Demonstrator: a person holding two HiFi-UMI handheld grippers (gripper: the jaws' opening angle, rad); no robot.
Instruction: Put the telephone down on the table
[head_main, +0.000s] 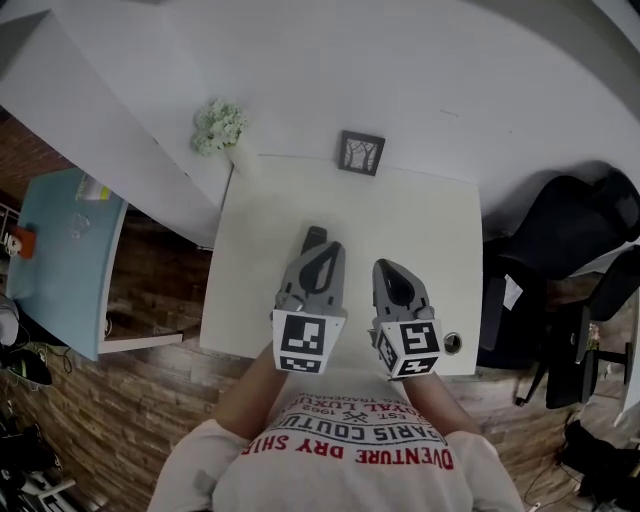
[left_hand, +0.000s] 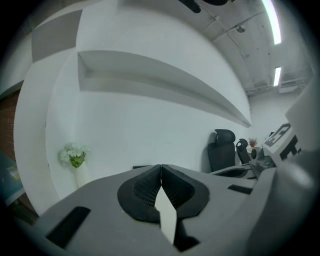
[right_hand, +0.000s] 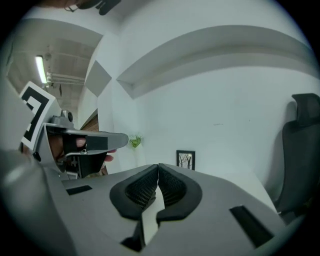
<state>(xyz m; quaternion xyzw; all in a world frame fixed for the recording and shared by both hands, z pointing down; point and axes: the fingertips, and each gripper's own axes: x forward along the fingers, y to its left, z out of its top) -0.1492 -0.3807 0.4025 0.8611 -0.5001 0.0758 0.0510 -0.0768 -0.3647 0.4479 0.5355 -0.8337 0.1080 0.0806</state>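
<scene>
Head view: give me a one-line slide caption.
Shut and empty, left gripper and right gripper hover above a white table with flowers and a framed picture.

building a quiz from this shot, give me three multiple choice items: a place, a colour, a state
1. The small dark-framed picture stands:
A) at the far edge of the white rectangular table
B) on the floor
C) on a chair

2. The bunch of flowers in the slim vase is:
A) red
B) white
C) blue

3. The fingers of the left gripper are:
A) wide apart
B) shut on a cup
C) together, empty

Answers: A, the head view shows it by the wall; B, pale blooms; C, the left gripper view shows them meeting.
</scene>
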